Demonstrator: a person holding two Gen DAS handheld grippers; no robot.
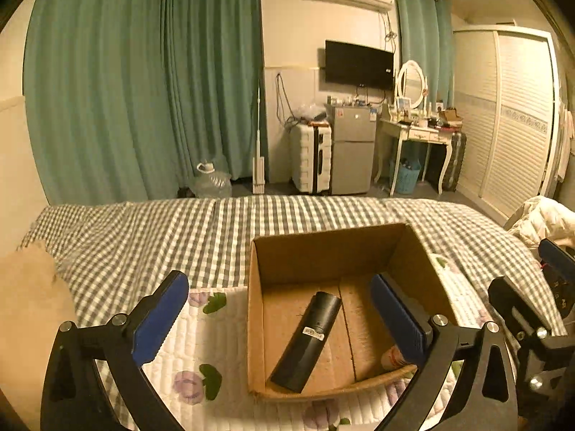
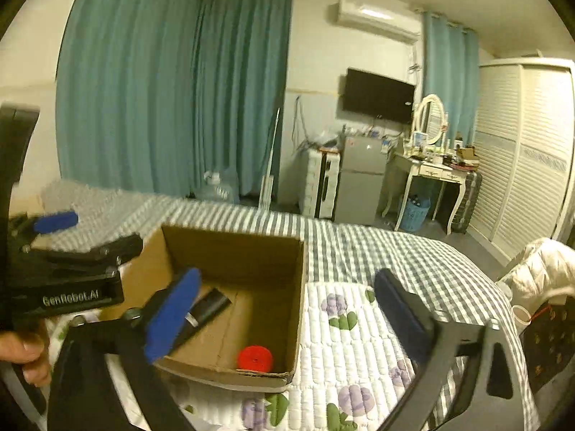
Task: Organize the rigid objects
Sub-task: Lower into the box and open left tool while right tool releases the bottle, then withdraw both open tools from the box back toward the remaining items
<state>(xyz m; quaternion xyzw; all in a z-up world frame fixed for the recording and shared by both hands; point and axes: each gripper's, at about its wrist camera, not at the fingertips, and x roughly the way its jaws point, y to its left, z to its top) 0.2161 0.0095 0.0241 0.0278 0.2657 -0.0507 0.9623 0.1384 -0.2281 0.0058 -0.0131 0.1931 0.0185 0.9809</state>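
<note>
1. Box (image 1: 323, 251), open-topped cardboard, sits on the bed (image 1: 143, 237), partly on a floral quilt (image 1: 201, 341) and partly on the grey checked cover.
2. Inside it, a black remote (image 1: 309, 341) lies flat on the floor of the box, slanted from the near left corner toward the middle, a white label on its upper side.
3. A red round thing (image 2: 255, 358) lies in the near right corner of the box as the right wrist view shows it; in the left wrist view only a reddish patch shows there, mostly hidden behind a blue pad.
4. Left gripper (image 1: 280, 316) is spread wide with nothing between its jaws; the remote lies below and between them, untouched. Its right pad reaches over the box, its left pad is over the quilt outside the box.
5. Right gripper (image 2: 287, 309) is also spread wide and empty; its left pad overlaps the remote in the picture, its right pad is over the quilt beside the box. That view is blurred at the left.
6. A hand (image 2: 25, 355) grips the left gripper's handle at the left edge of the right wrist view.
7. Beyond the bed: green curtains (image 1: 143, 82), a wall television (image 1: 359, 64), a small fridge (image 1: 352, 151).
</note>
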